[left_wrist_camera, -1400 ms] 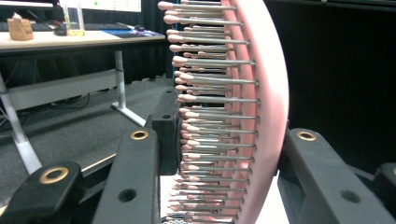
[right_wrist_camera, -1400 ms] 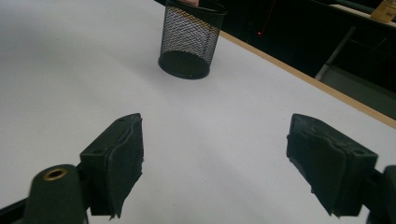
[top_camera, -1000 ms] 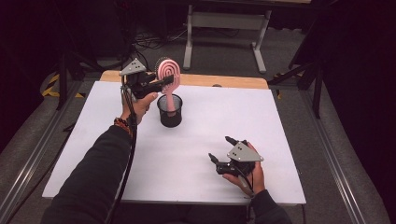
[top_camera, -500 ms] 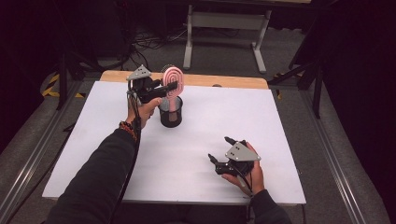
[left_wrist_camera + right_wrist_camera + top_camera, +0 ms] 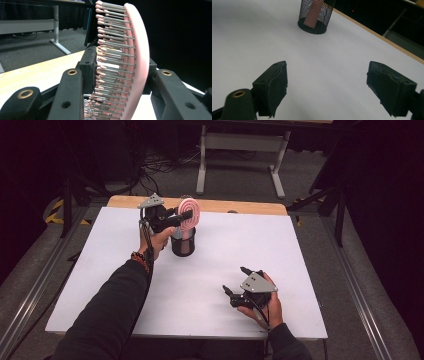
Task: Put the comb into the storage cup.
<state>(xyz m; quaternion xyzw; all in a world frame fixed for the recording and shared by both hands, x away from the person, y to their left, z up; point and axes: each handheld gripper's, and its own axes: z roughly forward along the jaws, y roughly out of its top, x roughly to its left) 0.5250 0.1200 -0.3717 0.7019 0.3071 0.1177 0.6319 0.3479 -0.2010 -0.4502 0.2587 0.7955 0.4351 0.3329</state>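
A pink round hairbrush [image 5: 189, 214] with metal bristles stands upright over a black mesh cup [image 5: 183, 242] at the far middle of the white table [image 5: 300, 270]. My left gripper [image 5: 181, 218] is shut on the brush head, level, from the left. In the left gripper view one pad [image 5: 88, 67] meets the bristles and the other sits behind the pink back of the brush [image 5: 136, 50]; the jaws have just been opening slightly with the brush between them. The brush handle [image 5: 312, 15] shows inside the cup [image 5: 322, 22]. My right gripper [image 5: 234, 279] rests open on the table near the front right, with nothing between its jaws [image 5: 327, 85].
A wooden strip [image 5: 240, 206] runs along the table's far edge. Behind it on the floor stand a grey metal frame [image 5: 240, 142] and cables. Metal rails [image 5: 30, 290] line both sides of the table. White tabletop spreads between the cup and my right gripper.
My left hand has shifted right and sunk, lowering the brush toward the mesh cup. The right hand has kept still.
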